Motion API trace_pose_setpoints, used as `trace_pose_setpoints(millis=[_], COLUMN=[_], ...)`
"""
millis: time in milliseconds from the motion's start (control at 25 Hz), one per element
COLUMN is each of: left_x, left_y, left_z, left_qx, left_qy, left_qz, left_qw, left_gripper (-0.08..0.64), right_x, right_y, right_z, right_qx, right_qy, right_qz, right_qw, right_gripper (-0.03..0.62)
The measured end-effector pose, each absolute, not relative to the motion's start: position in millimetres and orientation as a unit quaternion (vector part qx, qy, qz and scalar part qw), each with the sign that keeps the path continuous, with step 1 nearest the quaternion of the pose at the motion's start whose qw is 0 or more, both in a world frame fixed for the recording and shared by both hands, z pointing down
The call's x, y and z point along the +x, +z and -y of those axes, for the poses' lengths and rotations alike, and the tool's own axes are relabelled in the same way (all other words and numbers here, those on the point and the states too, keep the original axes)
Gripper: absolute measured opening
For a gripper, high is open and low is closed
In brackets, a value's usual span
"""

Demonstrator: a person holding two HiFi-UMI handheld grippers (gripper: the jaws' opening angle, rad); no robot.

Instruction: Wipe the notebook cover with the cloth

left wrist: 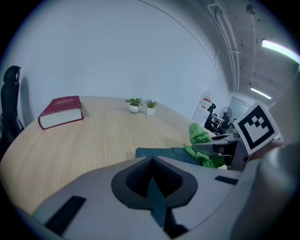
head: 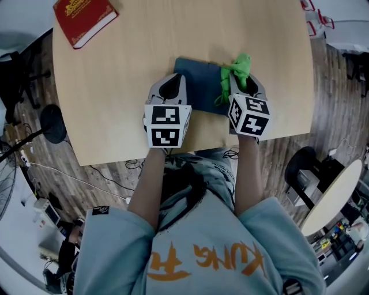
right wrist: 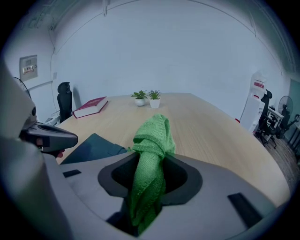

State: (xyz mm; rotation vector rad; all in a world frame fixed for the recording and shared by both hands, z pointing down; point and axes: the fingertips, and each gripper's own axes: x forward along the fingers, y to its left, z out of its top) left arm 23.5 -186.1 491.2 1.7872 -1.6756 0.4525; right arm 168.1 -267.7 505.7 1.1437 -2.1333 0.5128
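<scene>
A dark teal notebook (head: 202, 86) lies flat near the front edge of the wooden table (head: 115, 98). My left gripper (head: 172, 87) sits at its left end, shut on the notebook's edge; a thin teal sliver (left wrist: 154, 192) shows between the jaws of the left gripper (left wrist: 152, 176). My right gripper (head: 247, 86) is at the notebook's right end, shut on a bunched green cloth (head: 233, 74). In the right gripper view the cloth (right wrist: 151, 159) stands up out of the right gripper (right wrist: 150, 177), just right of the notebook (right wrist: 93, 146).
A red book (head: 83, 17) lies at the table's far left corner. Two small potted plants (right wrist: 147, 98) stand at the far edge. An office chair (right wrist: 64, 98) is beyond the table. The person stands at the front edge.
</scene>
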Motion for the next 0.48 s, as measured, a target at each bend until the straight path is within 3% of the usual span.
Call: trace_pose_setpoints(millis=[480], left_x=[55], left_y=[467], left_z=[195], left_qx=[0.701], left_qy=[0.158], left_qz=[0.623], left_qw=[0.31], left_gripper=[0.016], right_x=[211], right_y=[488], right_z=[273], right_qx=[0.485], right_qy=[0.208], right_qz=[0.792], right_qw=[0.305], right_gripper=[0.127])
